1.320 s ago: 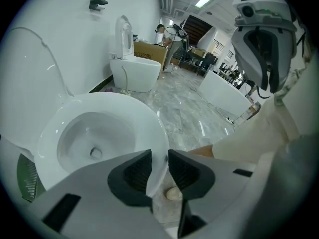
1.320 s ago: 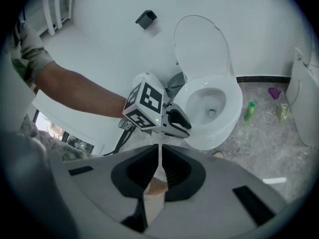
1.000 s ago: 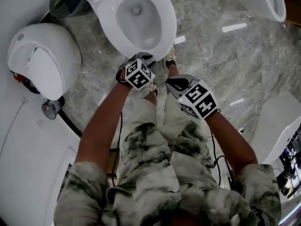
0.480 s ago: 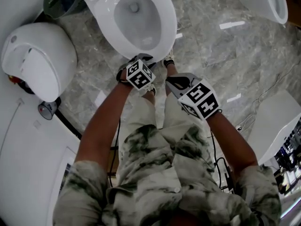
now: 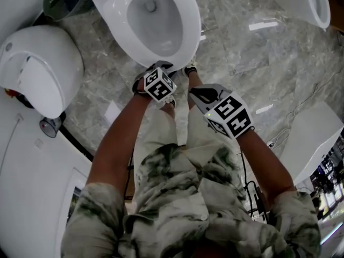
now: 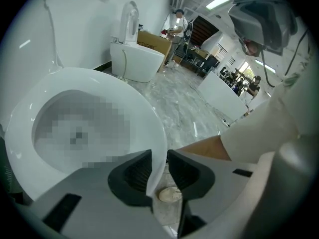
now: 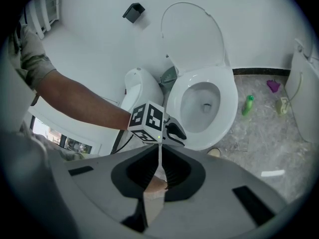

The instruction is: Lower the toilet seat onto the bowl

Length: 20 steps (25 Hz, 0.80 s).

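At the front edge of the bowl (image 5: pixel 158 31), the left gripper (image 6: pixel 159 169) was clamped on the thin front rim of the toilet seat (image 5: pixel 189 15), with one pad inside the rim and one outside. The toilet seat lay flat on the bowl, and the lid (image 7: pixel 192 34) stood upright behind the bowl. To the right and back from the bowl, the right gripper (image 7: pixel 160 169) was clear of the toilet seat, its jaws drawn together to a slit with nothing between them.
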### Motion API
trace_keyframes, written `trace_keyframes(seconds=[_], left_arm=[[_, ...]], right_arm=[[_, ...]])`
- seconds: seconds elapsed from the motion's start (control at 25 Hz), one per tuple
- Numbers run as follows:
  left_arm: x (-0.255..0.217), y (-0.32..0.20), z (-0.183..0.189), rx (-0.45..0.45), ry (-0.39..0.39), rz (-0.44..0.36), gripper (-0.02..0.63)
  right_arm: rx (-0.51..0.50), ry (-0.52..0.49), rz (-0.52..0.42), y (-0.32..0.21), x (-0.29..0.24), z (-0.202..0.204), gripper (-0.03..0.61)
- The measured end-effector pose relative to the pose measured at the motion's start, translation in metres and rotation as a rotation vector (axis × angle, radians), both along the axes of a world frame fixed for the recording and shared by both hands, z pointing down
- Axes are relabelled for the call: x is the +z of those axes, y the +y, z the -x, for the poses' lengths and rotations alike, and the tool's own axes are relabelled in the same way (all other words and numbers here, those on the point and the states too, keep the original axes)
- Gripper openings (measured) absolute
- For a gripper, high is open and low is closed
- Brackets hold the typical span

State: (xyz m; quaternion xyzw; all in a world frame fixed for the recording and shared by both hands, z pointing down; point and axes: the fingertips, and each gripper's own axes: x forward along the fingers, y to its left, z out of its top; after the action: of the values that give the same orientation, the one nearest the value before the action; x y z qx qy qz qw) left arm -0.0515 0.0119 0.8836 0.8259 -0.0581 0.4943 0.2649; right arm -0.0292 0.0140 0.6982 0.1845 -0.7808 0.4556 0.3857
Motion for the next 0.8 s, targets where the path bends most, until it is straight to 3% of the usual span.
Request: trace_keyframes(seconds=[0.56, 0.8], left_arm=[[0.014, 0.003, 0.002, -0.028, 0.011, -0.017, 0.114], [-0.008, 0.024, 0.013, -0.059, 0.010, -0.007, 0.114]], right_arm=[[-0.002, 0.024, -0.024, 0.008, 0.004, 0.001, 0.041], [-0.014, 0.032, -0.062, 0.023, -0.015, 0.010, 0.041]])
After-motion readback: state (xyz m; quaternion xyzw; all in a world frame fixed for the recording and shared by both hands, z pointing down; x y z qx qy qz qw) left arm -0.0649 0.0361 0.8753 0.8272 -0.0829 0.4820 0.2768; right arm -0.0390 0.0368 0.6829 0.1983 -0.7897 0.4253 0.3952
